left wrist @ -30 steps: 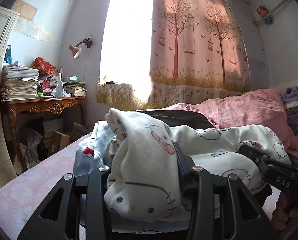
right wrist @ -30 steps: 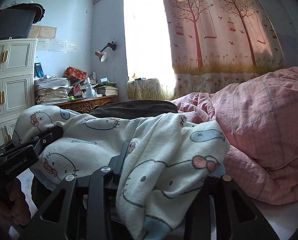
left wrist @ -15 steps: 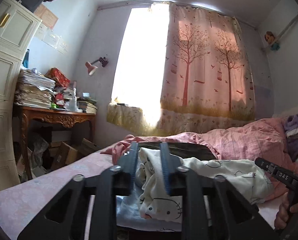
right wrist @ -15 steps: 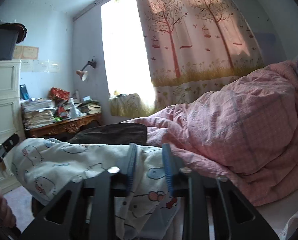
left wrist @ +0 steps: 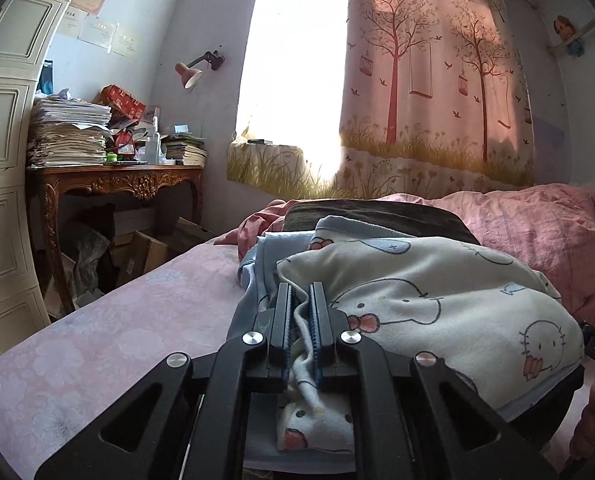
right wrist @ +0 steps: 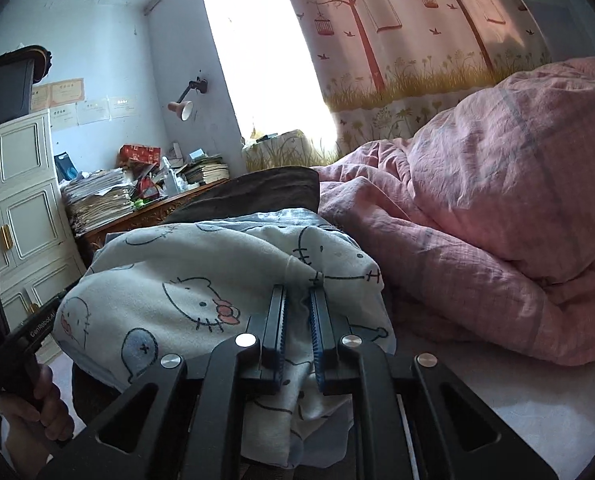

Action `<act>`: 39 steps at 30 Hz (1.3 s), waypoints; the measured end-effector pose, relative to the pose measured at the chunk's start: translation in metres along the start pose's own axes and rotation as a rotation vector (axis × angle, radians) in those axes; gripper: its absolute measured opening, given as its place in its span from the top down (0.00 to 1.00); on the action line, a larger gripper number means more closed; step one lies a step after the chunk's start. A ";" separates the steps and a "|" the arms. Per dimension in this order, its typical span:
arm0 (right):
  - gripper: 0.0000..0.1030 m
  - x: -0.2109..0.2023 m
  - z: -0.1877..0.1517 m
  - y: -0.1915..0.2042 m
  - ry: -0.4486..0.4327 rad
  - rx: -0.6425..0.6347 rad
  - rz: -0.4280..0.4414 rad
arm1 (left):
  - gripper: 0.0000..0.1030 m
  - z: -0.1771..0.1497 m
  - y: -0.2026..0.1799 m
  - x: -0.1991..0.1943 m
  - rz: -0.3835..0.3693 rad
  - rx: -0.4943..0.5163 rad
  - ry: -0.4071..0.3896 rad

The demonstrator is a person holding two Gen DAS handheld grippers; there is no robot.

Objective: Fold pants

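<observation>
The pants [left wrist: 437, 312] are cream fleece with a cartoon cat print and a pale blue lining, bunched on the pink bed. My left gripper [left wrist: 300, 286] grips their left edge; its jaws are closing, and a fold of the fabric is pinched between the pads. My right gripper [right wrist: 297, 288] is shut on the right edge of the pants [right wrist: 201, 276], with cloth squeezed between its pads and hanging below. Each view shows the other gripper at its edge, the left one [right wrist: 21, 340] held by a hand [right wrist: 45, 404].
A dark folded cloth [left wrist: 377, 216] lies just beyond the pants. A heaped pink quilt [right wrist: 497, 200] fills the right. The pink sheet [left wrist: 97, 340] lies bare on the left. Off the bed stand a cluttered wooden desk [left wrist: 117, 180], boxes beneath it, and a white cabinet [left wrist: 1, 160].
Both grippers' jaws went from wide apart to narrow, pinching the fabric. Both hands shifted, and the bunched pants now lie lower and flatter ahead of the fingers.
</observation>
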State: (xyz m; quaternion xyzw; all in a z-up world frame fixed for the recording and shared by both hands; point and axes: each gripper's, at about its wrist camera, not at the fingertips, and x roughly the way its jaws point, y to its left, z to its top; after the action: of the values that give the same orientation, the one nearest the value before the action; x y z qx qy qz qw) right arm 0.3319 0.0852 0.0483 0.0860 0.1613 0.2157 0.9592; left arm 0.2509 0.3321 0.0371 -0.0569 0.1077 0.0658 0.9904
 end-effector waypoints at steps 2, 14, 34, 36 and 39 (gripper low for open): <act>0.89 -0.001 0.001 0.003 -0.003 -0.020 -0.010 | 0.88 -0.001 0.002 -0.002 -0.004 -0.005 -0.011; 0.89 -0.042 0.021 0.023 -0.079 -0.125 -0.072 | 0.89 0.011 -0.036 -0.071 0.014 0.112 -0.116; 0.28 -0.208 -0.047 0.030 -0.166 -0.214 -0.034 | 0.19 -0.063 -0.088 -0.192 0.016 0.185 -0.233; 0.28 -0.209 -0.054 0.027 -0.185 -0.222 -0.078 | 0.04 -0.069 -0.097 -0.185 0.011 0.237 -0.208; 0.17 -0.204 -0.066 0.025 -0.179 -0.249 -0.109 | 0.00 -0.076 -0.110 -0.175 0.023 0.301 -0.160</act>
State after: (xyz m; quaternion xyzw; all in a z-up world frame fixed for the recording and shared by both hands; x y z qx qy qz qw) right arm 0.1250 0.0241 0.0480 -0.0234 0.0517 0.1729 0.9833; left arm 0.0814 0.1935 0.0129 0.0989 0.0378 0.0644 0.9923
